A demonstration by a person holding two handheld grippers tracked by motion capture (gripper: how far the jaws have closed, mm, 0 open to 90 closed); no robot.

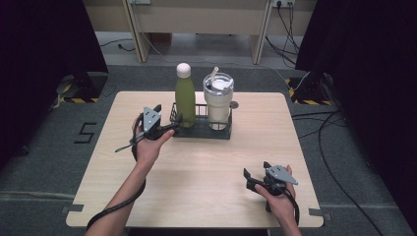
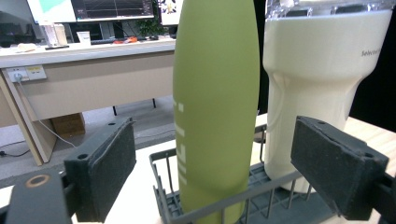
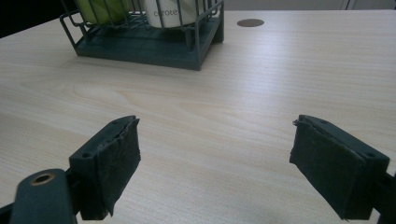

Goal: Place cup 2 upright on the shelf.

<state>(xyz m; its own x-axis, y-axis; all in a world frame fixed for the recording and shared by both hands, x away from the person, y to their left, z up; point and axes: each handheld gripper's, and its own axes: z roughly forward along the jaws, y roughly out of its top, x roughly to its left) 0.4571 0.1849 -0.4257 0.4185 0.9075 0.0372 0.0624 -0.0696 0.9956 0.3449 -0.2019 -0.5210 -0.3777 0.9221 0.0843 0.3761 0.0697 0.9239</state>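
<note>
A green bottle [image 1: 185,101] with a pale cap stands upright in a dark wire rack [image 1: 201,129] at the back middle of the table. Beside it in the rack is a cream tumbler [image 1: 218,101] with a clear lid and straw. My left gripper [image 1: 166,119] is open at the rack's left end. In the left gripper view, its jaws stand wide on either side of the green bottle [image 2: 215,107] without touching it, and the tumbler [image 2: 317,84] is to the right. My right gripper [image 1: 254,177] rests open over bare table near the front right, with nothing between its jaws [image 3: 215,168].
The light wooden table [image 1: 196,172] has a small round hole [image 1: 233,104] behind the rack. Dark curtains flank the sides, cables lie on the floor at right, and desks stand behind.
</note>
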